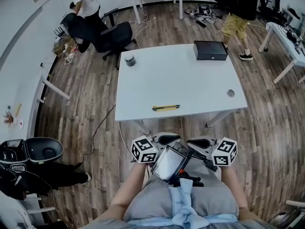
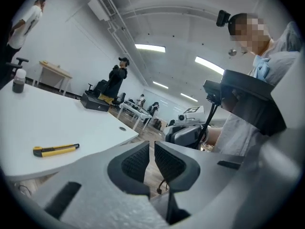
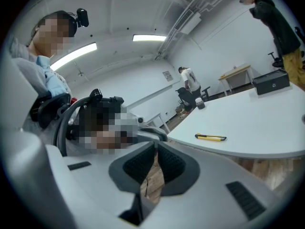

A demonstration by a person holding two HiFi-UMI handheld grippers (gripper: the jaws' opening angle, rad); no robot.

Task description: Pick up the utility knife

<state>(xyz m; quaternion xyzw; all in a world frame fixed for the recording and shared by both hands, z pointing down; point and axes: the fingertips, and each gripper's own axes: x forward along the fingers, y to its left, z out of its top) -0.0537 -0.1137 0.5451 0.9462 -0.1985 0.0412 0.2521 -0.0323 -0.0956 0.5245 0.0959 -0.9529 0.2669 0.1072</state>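
The white table (image 1: 181,80) fills the middle of the head view, and its legs are mostly hidden under the top. A black box (image 1: 210,50) stands near the table's 1 o'clock corner. Below the near edge, at 6 o'clock, the person holds both grippers close to the body, off the table. The left gripper (image 2: 151,146) has its two pads pressed together, with only a thin line between them and nothing inside. The right gripper (image 3: 156,148) also has its tips together and holds nothing. A dark flat device (image 1: 169,162) lies between the two marker cubes and covers part of the grippers in the head view; I cannot tell what it is. The utility knife (image 1: 166,108), yellow and black, lies flat on the table at 6 o'clock, just inside the near edge, well apart from both grippers. Its blade end is too small to make out. A dark jar (image 1: 129,59) stands at the 11 o'clock corner
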